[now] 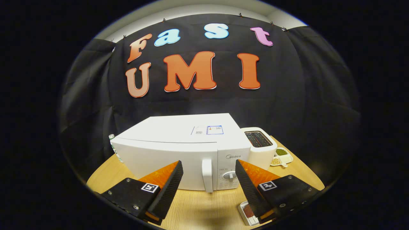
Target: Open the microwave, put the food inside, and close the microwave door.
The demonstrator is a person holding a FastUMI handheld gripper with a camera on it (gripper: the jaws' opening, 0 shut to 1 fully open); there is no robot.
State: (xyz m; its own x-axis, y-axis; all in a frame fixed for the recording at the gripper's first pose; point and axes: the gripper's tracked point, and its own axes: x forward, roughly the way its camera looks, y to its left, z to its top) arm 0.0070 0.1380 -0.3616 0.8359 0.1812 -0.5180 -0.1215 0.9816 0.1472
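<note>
A white microwave stands on the wooden table with its door shut. Its vertical handle sits just beyond my fingers, slightly ahead of the gap between them, with the control knob to its right. My gripper is open, its black ribbed fingers spread wide with nothing between them. A small white tray of food lies on the table under the right finger, partly hidden by it.
A white toaster stands against the microwave's right side. In front of the toaster lies a small white dish with green and yellow grains. A bottle peeks out behind the microwave's left corner.
</note>
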